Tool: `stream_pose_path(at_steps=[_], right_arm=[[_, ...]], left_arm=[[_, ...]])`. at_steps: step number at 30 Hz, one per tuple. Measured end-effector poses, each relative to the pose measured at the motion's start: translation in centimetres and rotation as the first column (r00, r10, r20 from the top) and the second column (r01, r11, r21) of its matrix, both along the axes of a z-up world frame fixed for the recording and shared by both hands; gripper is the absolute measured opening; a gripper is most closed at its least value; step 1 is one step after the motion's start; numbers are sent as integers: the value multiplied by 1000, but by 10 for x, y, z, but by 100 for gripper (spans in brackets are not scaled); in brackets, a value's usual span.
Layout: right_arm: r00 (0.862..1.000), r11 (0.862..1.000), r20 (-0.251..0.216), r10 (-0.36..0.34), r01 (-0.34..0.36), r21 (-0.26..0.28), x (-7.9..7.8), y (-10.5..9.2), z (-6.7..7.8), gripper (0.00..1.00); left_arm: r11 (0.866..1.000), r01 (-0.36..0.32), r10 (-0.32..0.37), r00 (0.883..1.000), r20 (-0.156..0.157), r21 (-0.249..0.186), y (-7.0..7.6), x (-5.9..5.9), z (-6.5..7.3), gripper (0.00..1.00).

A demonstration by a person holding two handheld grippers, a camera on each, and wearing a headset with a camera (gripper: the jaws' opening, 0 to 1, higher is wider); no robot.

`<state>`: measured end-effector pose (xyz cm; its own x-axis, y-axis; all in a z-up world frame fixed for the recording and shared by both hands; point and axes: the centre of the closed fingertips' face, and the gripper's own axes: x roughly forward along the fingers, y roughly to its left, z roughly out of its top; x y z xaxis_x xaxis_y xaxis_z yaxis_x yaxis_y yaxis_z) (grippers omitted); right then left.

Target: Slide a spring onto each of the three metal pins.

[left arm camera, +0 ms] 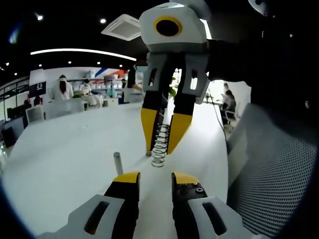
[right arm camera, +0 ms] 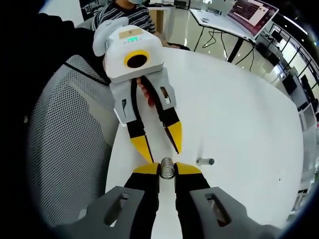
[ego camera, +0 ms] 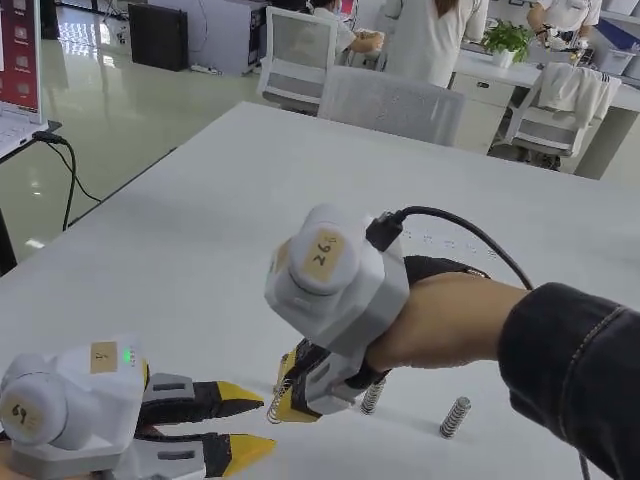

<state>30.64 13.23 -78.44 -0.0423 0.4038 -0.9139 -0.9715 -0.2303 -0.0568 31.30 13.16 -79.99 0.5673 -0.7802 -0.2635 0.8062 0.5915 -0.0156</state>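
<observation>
Clamping a spring (right arm camera: 168,168) in the right tool (right arm camera: 168,172) above the white desk (right arm camera: 239,114), holding the left tool (left arm camera: 156,176) with jaws apart, facing a metal pin (left arm camera: 118,162) at ten o'clock

Three springs, one held spring (ego camera: 277,396) plus two loose springs (ego camera: 372,397) (ego camera: 455,417), one metal pin (left arm camera: 118,162), two grippers, left gripper (ego camera: 266,423) and right gripper (ego camera: 294,402)

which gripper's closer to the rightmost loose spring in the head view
Right. The right gripper, shut on the held spring, sits a little left of that loose spring. The left gripper, open, lies farther left, beyond the right one.
</observation>
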Motion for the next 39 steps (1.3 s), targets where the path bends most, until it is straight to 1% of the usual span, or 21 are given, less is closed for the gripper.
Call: stream_pose_path(at_steps=[7,15,19,25,33,39], right_arm=[[1000,1000,11,-13,12,4,8,-2,5,8],[999,1000,22,-24,24,7,15,-5,10,9],[999,1000,28,-29,29,9,20,-6,13,9],[999,1000,41,-29,29,11,26,-4,16,9],[998,1000,61,-31,30,6,35,-4,20,9],[996,999,78,-35,35,2,43,-2,20,9]], left_arm=[[1000,-18,18,1000,-1,2,3,1,-1,26],[999,-44,44,999,-3,8,8,4,-4,38],[998,-58,58,998,-7,13,12,6,-6,46],[997,-72,73,997,-10,18,15,7,-7,52],[996,-84,84,996,-14,20,17,7,-8,57],[996,-89,89,996,-15,21,19,5,-9,59]])
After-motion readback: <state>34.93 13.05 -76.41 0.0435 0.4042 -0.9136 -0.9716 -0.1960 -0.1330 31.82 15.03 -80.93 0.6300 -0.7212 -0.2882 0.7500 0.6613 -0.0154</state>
